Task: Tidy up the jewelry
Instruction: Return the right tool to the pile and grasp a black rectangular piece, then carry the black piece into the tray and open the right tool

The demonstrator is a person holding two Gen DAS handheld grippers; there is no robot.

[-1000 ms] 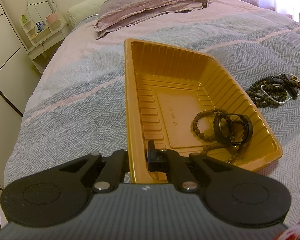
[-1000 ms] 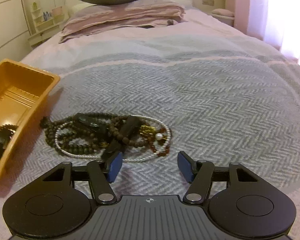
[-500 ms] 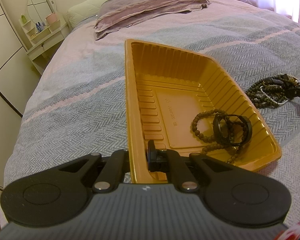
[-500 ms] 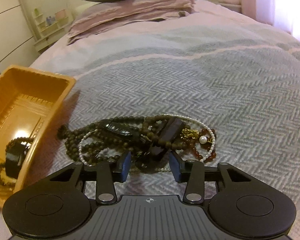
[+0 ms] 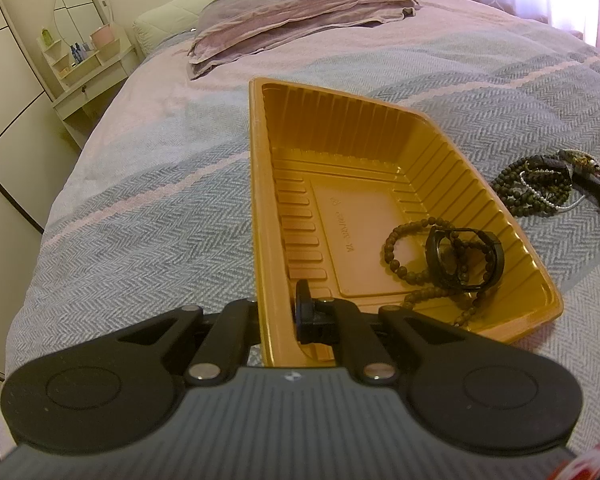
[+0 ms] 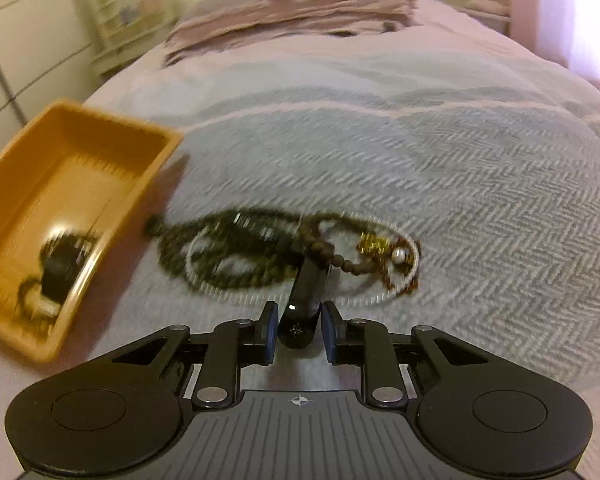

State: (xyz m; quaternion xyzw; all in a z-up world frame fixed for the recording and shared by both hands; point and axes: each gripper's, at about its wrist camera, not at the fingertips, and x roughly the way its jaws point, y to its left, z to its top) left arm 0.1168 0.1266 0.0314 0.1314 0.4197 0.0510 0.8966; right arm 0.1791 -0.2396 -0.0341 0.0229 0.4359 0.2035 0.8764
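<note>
My left gripper [image 5: 278, 312] is shut on the near left wall of an orange plastic tray [image 5: 260, 208] and holds it tilted on the bed. In the tray lie a brown bead bracelet [image 5: 396, 248] and a black band [image 5: 462, 258]. My right gripper [image 6: 298, 328] is shut on a black band [image 6: 308, 284] at the near edge of a jewelry pile [image 6: 260, 252] of dark bead strings, a pearl strand and a gold charm. The pile also shows in the left wrist view [image 5: 540, 188], right of the tray. The tray shows blurred in the right wrist view [image 6: 16, 200].
Everything lies on a grey herringbone bedspread [image 5: 140, 220]. Folded pink bedding and a pillow [image 5: 300, 12] sit at the head of the bed. A white vanity with a mirror [image 5: 84, 48] stands left of the bed.
My right gripper has moved in on the pile and shut on the black band, pulling it toward me. The left gripper and tray have stayed put.
</note>
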